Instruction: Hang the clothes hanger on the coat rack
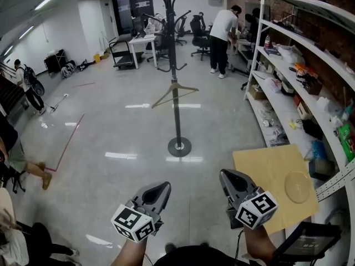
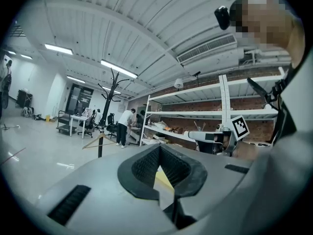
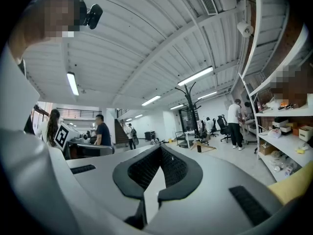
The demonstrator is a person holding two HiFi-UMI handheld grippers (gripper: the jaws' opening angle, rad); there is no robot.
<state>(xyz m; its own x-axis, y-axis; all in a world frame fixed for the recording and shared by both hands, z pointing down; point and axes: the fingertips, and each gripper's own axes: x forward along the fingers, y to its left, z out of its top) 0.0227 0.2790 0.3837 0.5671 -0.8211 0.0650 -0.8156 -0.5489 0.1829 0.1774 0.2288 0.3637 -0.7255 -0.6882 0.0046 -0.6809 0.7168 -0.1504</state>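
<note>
Hanger [image 1: 175, 91] on coat rack [image 1: 177, 115]; left gripper [image 1: 161, 190] and right gripper [image 1: 228, 179] closed, empty; cluttered shelves [image 1: 283, 107].

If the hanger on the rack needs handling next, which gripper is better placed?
Left, marginally. Both the left gripper and right gripper are shut, empty and far from the coat rack; the hanger hangs nearer the left's line.

The coat rack [image 1: 176, 65] is black and the hanger [image 1: 164, 96] is pale wood. The left gripper [image 1: 165, 185] and right gripper [image 1: 224, 174] are grey, with black-and-white square markers. The cardboard [image 1: 272, 176] at near right is tan.
</note>
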